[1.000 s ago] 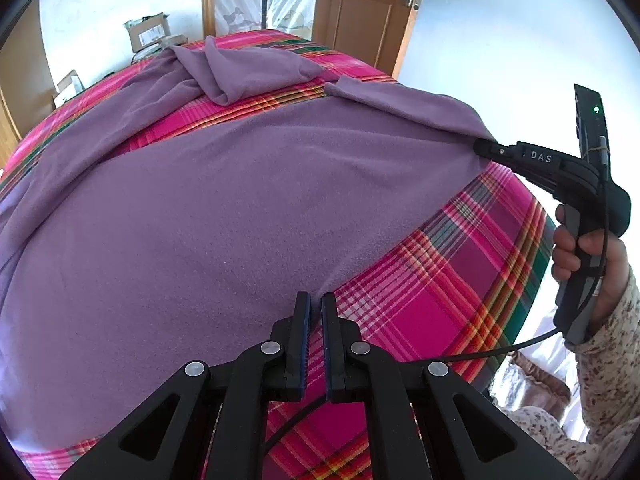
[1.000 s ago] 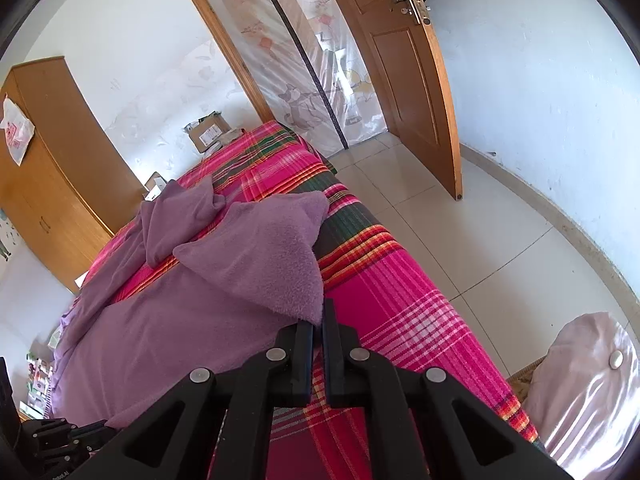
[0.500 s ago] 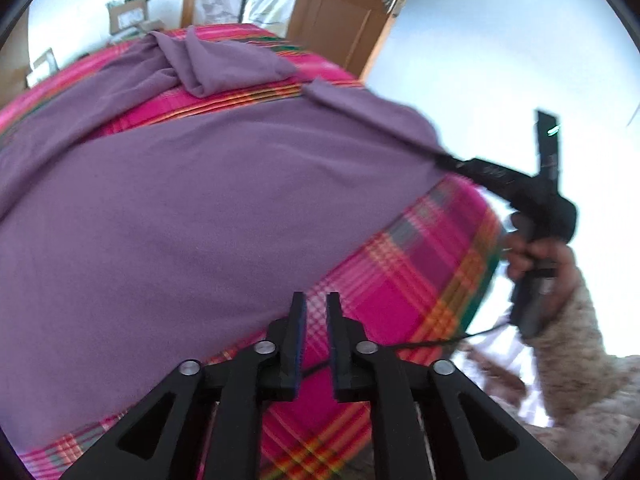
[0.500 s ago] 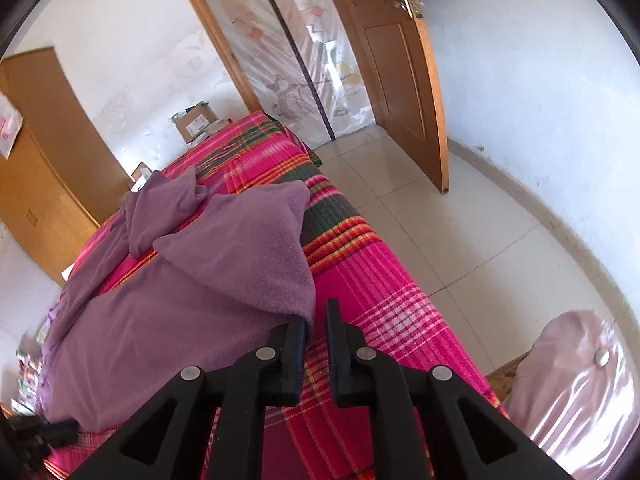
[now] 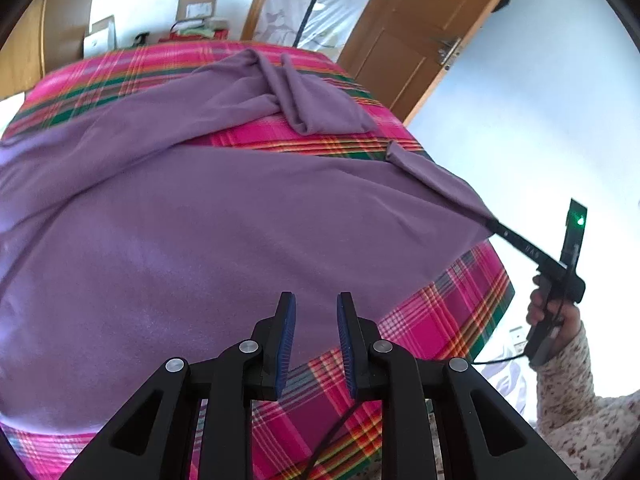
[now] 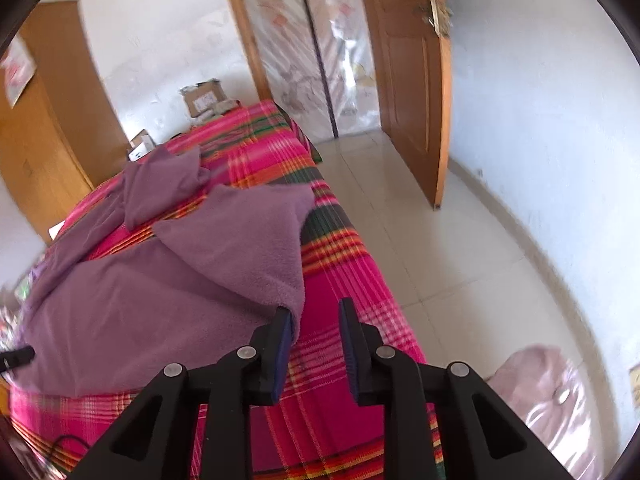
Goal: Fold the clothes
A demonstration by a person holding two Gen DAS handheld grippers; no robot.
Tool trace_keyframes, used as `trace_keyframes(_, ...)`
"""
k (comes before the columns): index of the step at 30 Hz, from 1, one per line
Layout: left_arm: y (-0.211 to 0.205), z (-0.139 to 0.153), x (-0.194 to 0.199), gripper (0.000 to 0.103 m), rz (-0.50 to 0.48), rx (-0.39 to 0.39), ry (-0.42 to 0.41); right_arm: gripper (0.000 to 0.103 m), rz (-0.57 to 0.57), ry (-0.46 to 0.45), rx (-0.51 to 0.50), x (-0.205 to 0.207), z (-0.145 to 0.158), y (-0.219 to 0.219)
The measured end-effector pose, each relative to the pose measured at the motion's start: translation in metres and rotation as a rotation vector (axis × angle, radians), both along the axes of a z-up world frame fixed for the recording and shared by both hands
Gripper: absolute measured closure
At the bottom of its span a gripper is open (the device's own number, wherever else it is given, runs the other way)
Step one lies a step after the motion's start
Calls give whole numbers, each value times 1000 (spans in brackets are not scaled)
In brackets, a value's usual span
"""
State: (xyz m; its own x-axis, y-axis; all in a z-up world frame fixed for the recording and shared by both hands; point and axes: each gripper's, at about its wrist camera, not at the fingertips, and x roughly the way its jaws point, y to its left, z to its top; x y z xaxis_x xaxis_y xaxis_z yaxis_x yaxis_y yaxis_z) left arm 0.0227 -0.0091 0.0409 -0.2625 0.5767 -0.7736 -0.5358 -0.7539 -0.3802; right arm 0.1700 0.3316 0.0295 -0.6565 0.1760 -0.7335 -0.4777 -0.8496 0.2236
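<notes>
Both hand-held grippers, left (image 5: 313, 314) and right (image 6: 316, 322), held parted; purple garment (image 5: 224, 240) spread to bed (image 5: 448, 320) edge.

White plastered walls (image 6: 540, 128) close in a bright, daylit room. A wooden door (image 6: 412, 92) stands open on the right, beside tall panels (image 6: 304, 60) wrapped in clear plastic film. Pale glossy tiles cover the floor (image 6: 432, 248). A wooden wardrobe (image 6: 52, 128) fills the left side. The bed (image 6: 340, 256) wears a pink plaid cover, and cardboard boxes (image 6: 202, 98) sit beyond its far edge against the wall.
</notes>
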Motion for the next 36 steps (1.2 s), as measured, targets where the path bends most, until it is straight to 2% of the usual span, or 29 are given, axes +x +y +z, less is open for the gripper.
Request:
trace_keyframes(3, 17, -5, 0, 81, -45, 19, -16, 80, 3, -11, -36, 2, -6, 3)
trace_keyframes(13, 70, -25, 1, 81, -164, 18, -65, 77, 198, -39, 200, 4, 17, -25)
trace_keyframes(15, 77, -27, -2, 81, -179, 16, -70, 77, 192, -66, 257, 4, 18, -26)
trace_keyframes(17, 84, -29, -4, 81, -192, 10, -74, 77, 156, -80, 249, 5, 19, -18)
trace_keyframes(20, 92, -32, -8, 81, -205, 3, -81, 77, 157, -29, 219, 2, 25, -14)
trace_keyframes(24, 101, -37, -11, 81, -222, 0, -94, 76, 298, 23, 232, -36, 27, -39)
trace_keyframes(27, 106, -41, -13, 81, -218, 0, -109, 68, 362, 8, 245, -69, 20, -55)
trace_keyframes(29, 106, -42, -14, 81, -212, 7, -114, 68, 413, 3, 240, -85, 14, -64)
trace_keyframes(36, 108, -41, -18, 81, -194, 9, -117, 64, 459, -77, 283, -123, 0, -77)
